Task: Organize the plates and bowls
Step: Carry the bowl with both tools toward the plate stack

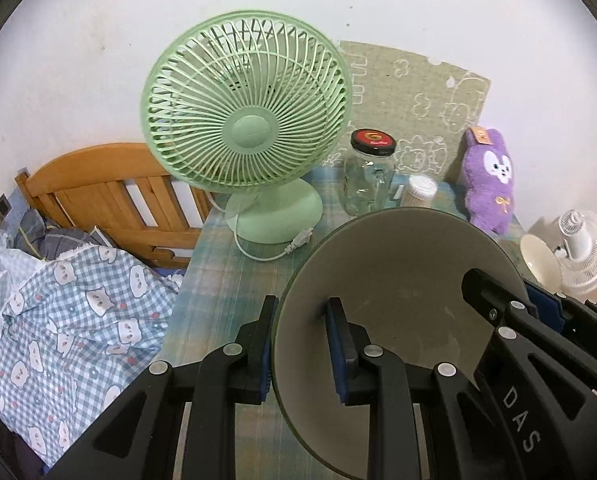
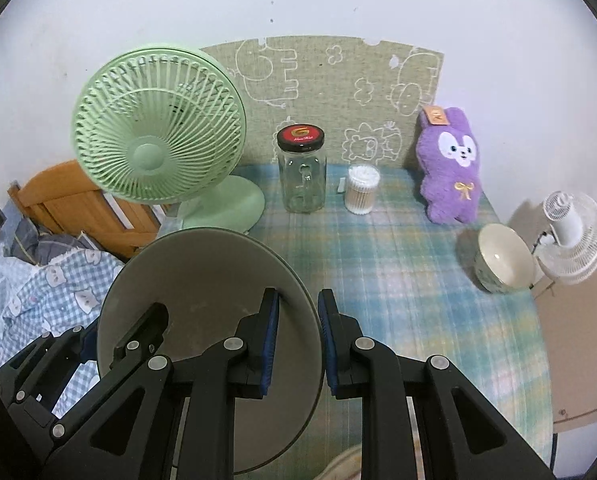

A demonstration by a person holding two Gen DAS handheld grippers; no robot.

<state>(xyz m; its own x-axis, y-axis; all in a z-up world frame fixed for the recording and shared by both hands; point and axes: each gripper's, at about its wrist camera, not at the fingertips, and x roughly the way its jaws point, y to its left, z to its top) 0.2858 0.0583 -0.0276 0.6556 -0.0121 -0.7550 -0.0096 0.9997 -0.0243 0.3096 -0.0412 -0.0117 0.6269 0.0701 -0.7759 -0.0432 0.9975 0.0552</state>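
A plain white wall [image 2: 338, 0] fills the back, a beige cartoon-printed mat [image 2: 322, 92] leaning on it. At the left edge of the blue-green plaid tablecloth [image 2: 398, 264] stands an orange wooden bed headboard [image 1: 110, 188], checked bedding [image 1: 78, 312] heaped below.

- The right claw [image 2: 297, 344] grips the right rim of a grey-green plate [image 2: 202, 280], one blue pad on the plate's inner face and the other behind the rim.
- The left claw [image 2: 128, 336] clamps the plate's left rim.
- The plate is held tilted above the desk's [image 2: 398, 280] near left part.
- A cream bowl [image 2: 502, 260] lies tipped on its side at the desk's right edge.
- Along the desk's far edge, left to right, stand a green fan [image 2: 158, 132], a lidded glass jar [image 2: 302, 172], a tub of cotton swabs [image 2: 361, 190] and a purple plush rabbit [image 2: 452, 168].
- A white fan [image 2: 570, 236] stands beyond the desk's right edge.
- A checked blanket [image 2: 50, 292] lies on a bed left of the desk.
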